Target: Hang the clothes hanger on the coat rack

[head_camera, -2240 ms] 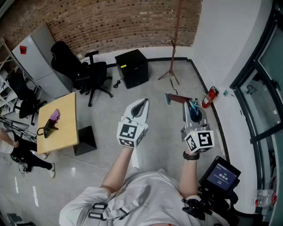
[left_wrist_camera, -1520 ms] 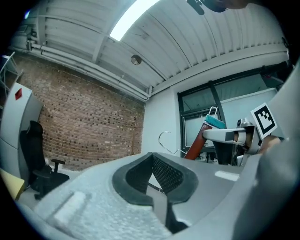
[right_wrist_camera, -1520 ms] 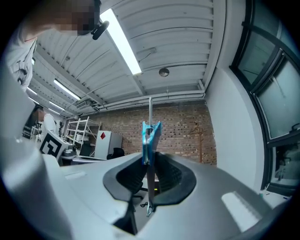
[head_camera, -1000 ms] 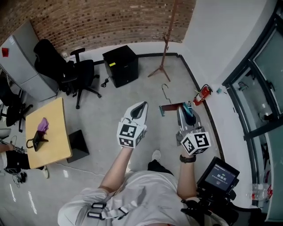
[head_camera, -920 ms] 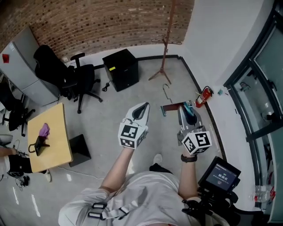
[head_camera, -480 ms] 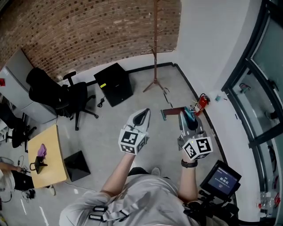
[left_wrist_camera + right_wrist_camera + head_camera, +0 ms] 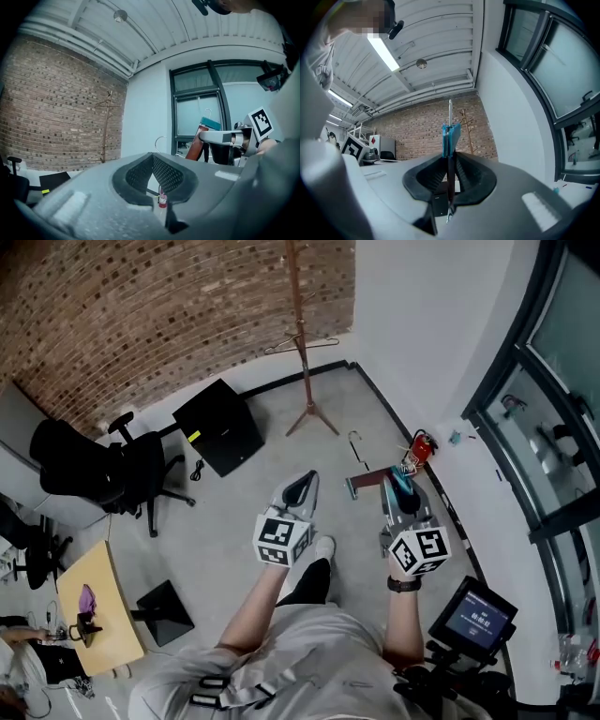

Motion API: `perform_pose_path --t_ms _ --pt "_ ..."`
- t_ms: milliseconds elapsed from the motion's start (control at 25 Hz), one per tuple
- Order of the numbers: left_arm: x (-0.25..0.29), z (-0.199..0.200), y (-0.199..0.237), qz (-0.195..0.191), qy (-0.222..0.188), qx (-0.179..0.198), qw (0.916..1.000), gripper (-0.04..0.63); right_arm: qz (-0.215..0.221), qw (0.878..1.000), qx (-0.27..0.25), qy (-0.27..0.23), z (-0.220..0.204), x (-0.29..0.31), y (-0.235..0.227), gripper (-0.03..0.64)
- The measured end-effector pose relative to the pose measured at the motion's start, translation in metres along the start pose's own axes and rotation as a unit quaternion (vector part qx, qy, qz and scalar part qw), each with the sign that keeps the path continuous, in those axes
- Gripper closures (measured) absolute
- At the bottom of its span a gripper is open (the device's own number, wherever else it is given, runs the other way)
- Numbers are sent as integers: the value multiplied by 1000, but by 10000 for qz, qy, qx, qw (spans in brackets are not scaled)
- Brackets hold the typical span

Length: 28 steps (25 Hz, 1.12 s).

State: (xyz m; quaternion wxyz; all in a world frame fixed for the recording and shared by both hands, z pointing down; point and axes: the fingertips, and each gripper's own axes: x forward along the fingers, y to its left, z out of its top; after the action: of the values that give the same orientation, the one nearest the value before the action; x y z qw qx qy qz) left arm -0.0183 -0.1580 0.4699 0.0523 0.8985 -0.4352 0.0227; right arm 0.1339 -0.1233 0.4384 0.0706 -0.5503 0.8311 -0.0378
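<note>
The right gripper (image 7: 400, 486) is clamped on the wooden clothes hanger (image 7: 367, 481). The hanger's bar sticks out to the left, and its hook (image 7: 353, 441) points ahead. The coat rack (image 7: 302, 343) stands ahead and a bit left, well apart, by the brick wall (image 7: 141, 306). The left gripper (image 7: 302, 482) is pinched together on nothing.

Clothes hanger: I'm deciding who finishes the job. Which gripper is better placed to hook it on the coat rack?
Right. The right gripper is shut on the clothes hanger, held out toward the coat rack ahead. The left gripper has its jaws together, nothing between them.
</note>
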Motion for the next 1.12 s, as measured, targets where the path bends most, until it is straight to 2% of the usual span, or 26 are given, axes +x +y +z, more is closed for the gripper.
perform_pose_path --t_ms 120,280,480,600,840,1120 --pt "65 0 21 -96 -103 -65 9999 597 7 10000 -76 56 -3 48 -36 561" --pt "151 48 69 -115 -525 -16 9986 597 -49 9992 -406 -21 31 133 -89 561" --pt "210 80 122 -139 -759 -96 9970 597 -201 9975 -644 -220 67 207 -123 561" --pt "244 93 147 -77 -873 -150 9960 597 -111 9972 -668 -307 76 247 -138 561" --pt "312 92 159 -91 -790 -138 9967 597 110 9981 -533 -272 64 286 -167 561" --pt "410 80 172 204 -664 -124 9975 597 464 9976 -427 -295 58 349 -247 561"
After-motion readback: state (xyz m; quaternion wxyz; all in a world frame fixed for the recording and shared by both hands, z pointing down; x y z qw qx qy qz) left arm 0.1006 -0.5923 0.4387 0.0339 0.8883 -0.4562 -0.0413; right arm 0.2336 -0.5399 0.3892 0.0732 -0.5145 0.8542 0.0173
